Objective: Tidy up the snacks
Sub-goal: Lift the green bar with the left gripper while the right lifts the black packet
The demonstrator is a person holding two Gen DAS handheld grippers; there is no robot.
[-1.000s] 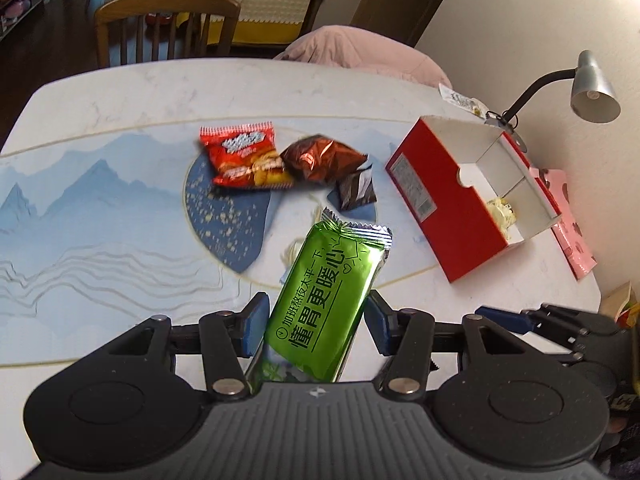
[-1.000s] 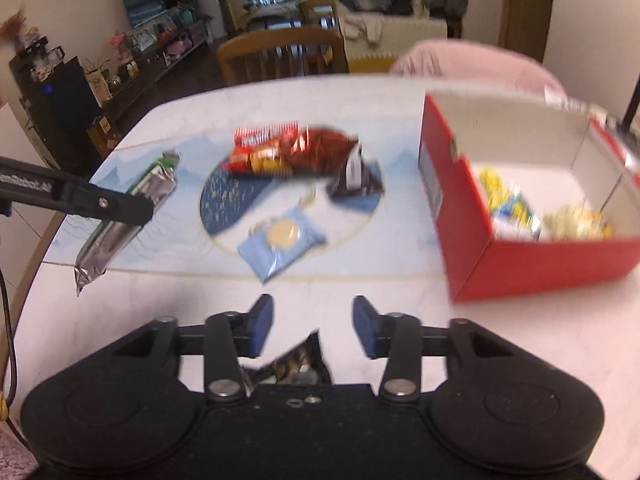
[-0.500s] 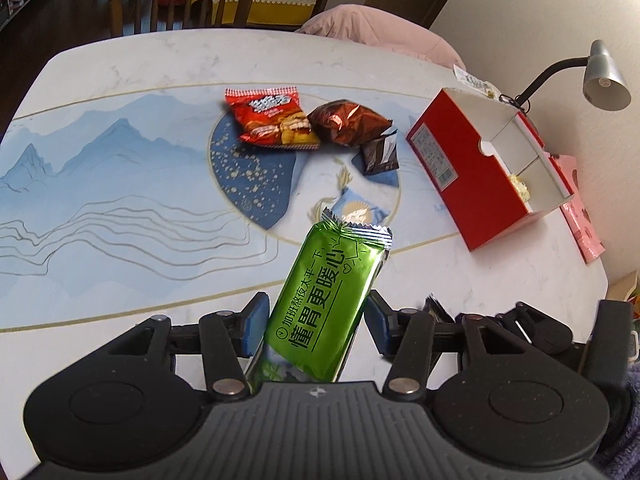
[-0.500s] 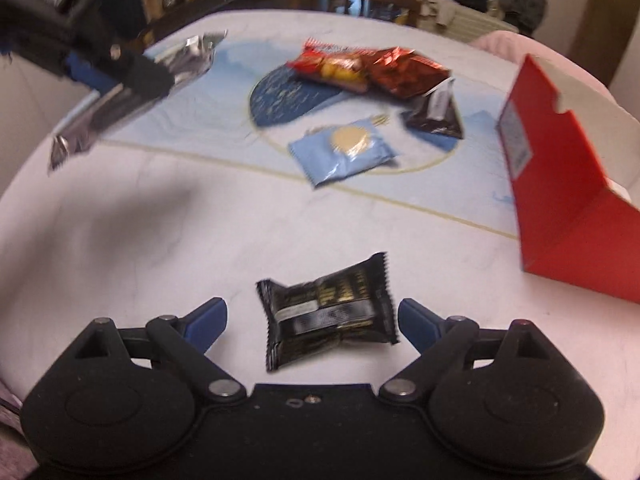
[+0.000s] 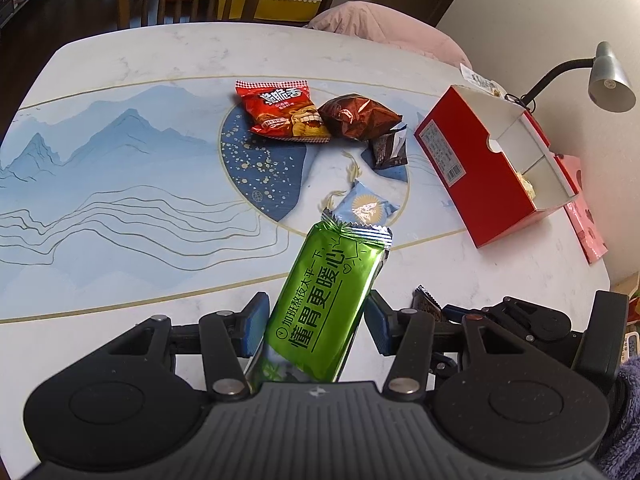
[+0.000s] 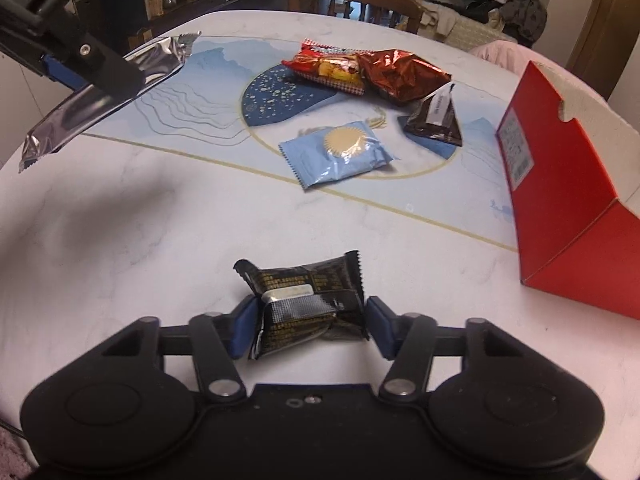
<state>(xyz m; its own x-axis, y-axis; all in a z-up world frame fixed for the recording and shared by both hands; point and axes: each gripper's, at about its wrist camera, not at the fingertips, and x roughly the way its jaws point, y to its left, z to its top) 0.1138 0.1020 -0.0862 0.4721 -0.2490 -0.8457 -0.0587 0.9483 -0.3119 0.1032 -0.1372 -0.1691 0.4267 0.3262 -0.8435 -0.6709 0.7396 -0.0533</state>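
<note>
Left tongs (image 5: 316, 330) gripping green snack bar (image 5: 326, 306), holding it above near worktop (image 5: 120, 52). Right tongs (image 6: 306, 326) closing on black packet (image 6: 308, 306) lying on worktop, left of red box (image 6: 568, 208).

Glossy foil green wrapper (image 5: 328, 308), matt cardboard red box (image 5: 476, 168), smooth polished marble-look table (image 6: 120, 240).
</note>
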